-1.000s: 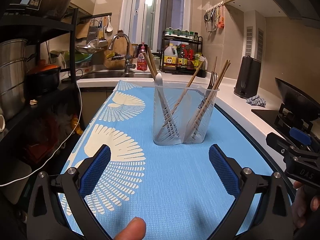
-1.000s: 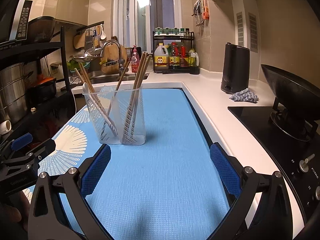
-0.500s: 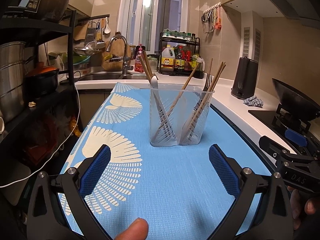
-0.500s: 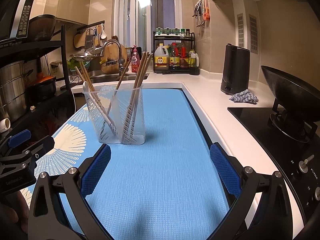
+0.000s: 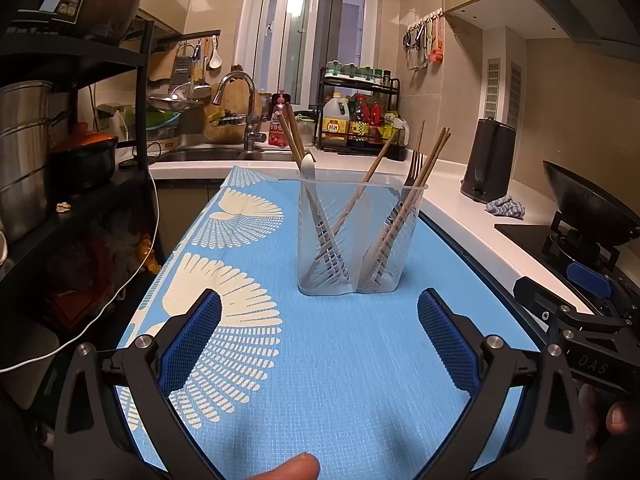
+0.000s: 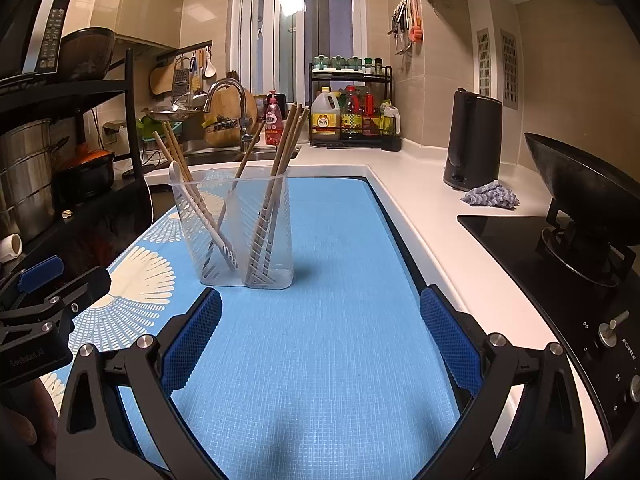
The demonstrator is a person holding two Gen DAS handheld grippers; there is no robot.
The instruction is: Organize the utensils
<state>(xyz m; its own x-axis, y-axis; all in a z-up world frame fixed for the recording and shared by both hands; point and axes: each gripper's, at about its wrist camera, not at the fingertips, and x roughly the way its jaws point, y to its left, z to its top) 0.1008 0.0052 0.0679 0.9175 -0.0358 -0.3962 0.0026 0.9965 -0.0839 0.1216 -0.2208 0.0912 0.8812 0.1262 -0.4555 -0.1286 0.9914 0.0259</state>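
Observation:
A clear plastic utensil holder [image 5: 356,240] [image 6: 236,232] with two compartments stands upright on the blue mat [image 5: 340,360] [image 6: 320,340]. Its left compartment holds a white spoon [image 5: 309,168] [image 6: 176,172] and wooden chopsticks [image 5: 292,136]. The right compartment holds more chopsticks [image 5: 432,160] [image 6: 288,136] and a metal fork [image 5: 414,168]. My left gripper [image 5: 319,340] is open and empty, a short way in front of the holder. Equally empty, my right gripper [image 6: 320,340] is open, with the holder ahead and to its left.
A black kettle [image 6: 474,140] and a grey cloth [image 6: 490,196] sit on the white counter at right, beside a black hob [image 6: 560,280] with a wok [image 6: 580,184]. A sink with tap [image 5: 244,120] and a condiment rack [image 5: 360,120] are behind. A black shelf unit [image 5: 60,140] stands left.
Both grippers have drawn slightly back and down from the holder; it now sits a bit lower and nearer the centre of the left wrist view. Both stay open and empty.

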